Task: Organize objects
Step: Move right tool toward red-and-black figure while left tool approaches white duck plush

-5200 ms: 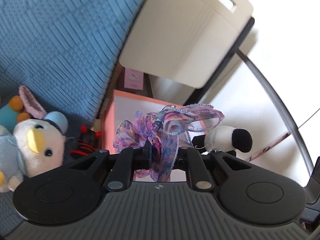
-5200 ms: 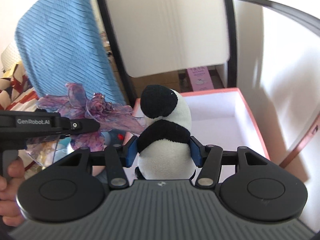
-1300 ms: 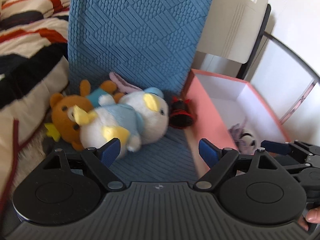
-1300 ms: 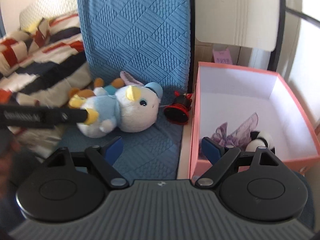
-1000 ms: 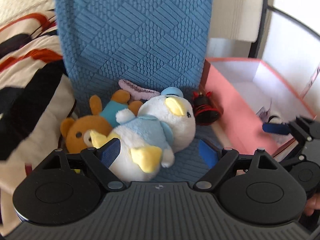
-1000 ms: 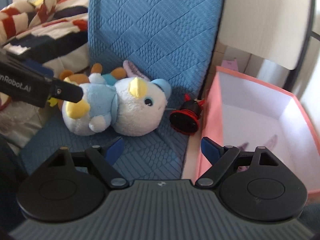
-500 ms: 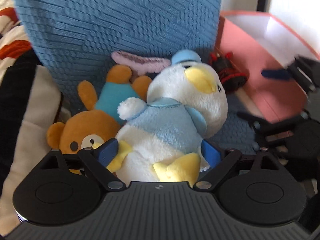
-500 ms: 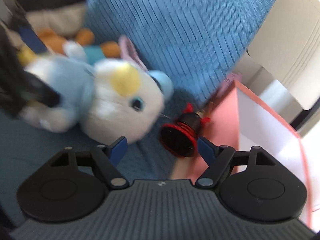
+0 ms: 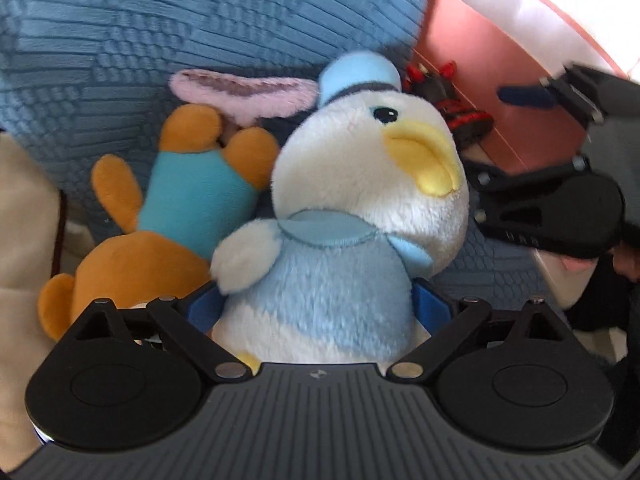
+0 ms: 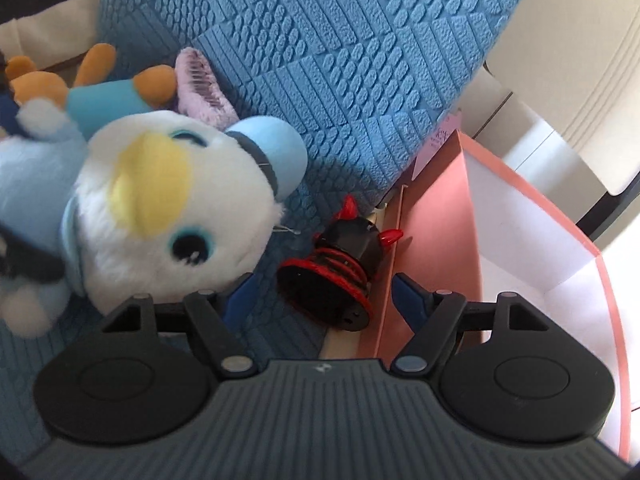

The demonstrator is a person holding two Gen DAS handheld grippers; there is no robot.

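Left wrist view: largest thing is the blue quilted textured cushion (image 9: pixel 160 32), filling the backdrop and running under the toys. Next, the salmon-pink cardboard box with white inside (image 9: pixel 492 60) at upper right, open top, its outer wall just beside the cushion edge. On the cushion lies the white plush duck with light-blue jacket, blue cap and yellow beak (image 9: pixel 360 200), head up toward the cam. The left gripper (image 9: pixel 316 308) has its blue pads pressed against both sides of the duck's blue body, so it looks clamped on it, though fur hides the contact on the left pad. Behind and left of the duck, touching it, is an orange plush bear in a teal shirt (image 9: pixel 168 216), upside down, w/ a pink fuzzy ear-shaped piece (image 9: pixel 240 92) above it.

Right wrist view: the right gripper (image 10: pixel 320 300) is spread wide, holding nothing; one pad sits beside the duck's head, the other against the box wall. Between the pads, at the foot of the box's outer wall, lies the small black-and-red horned spring toy (image 10: pixel 340 268), tipped over, not touched by either pad.
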